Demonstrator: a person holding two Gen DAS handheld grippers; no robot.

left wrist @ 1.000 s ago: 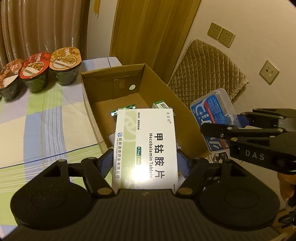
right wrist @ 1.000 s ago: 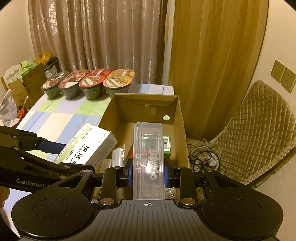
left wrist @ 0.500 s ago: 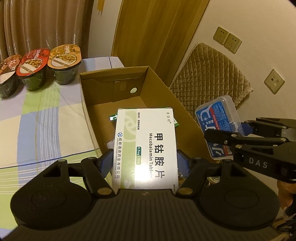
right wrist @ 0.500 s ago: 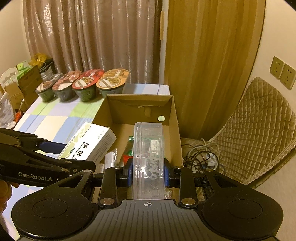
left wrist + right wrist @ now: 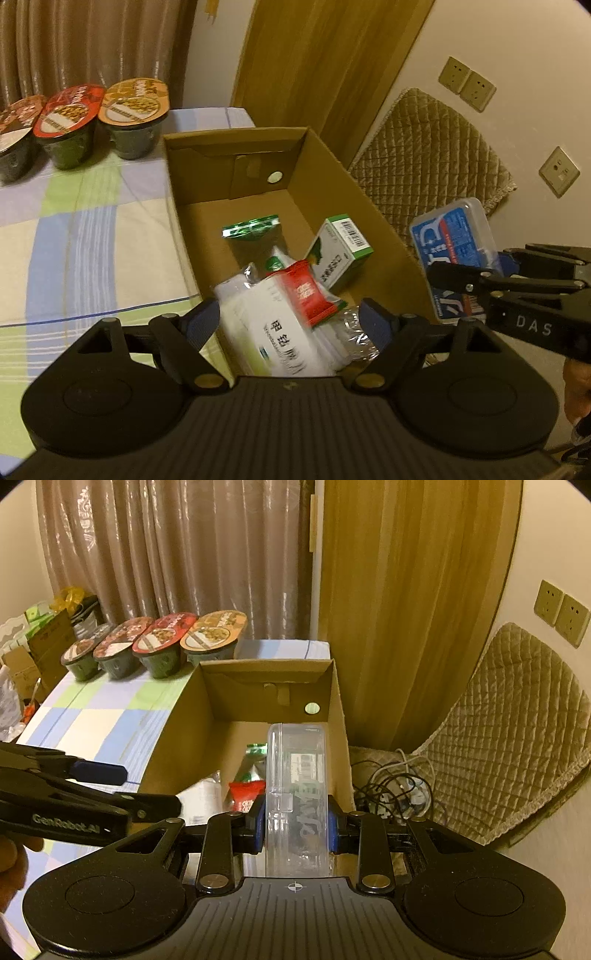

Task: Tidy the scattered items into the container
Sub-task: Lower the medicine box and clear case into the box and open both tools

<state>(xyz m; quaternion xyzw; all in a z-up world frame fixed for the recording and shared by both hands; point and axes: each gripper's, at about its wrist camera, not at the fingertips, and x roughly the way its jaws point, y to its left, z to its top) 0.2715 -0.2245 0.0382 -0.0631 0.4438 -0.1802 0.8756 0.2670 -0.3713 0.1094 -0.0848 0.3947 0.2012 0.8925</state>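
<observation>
The cardboard box is plain brown paperboard, matt, with creased folded flaps. Inside it, the white medicine carton looks like smooth printed card, blurred here; the red sachet and green sachet are glossy foil or film. The clear case is hard, see-through plastic with shiny highlights, held between blue rubbery pads of the right gripper, whose body is matt black ribbed plastic with small metal pins. The table wears a checked woven cloth. The noodle bowls have glossy printed lids. The chair cover is quilted fabric, the curtain a faintly shiny cloth.
</observation>
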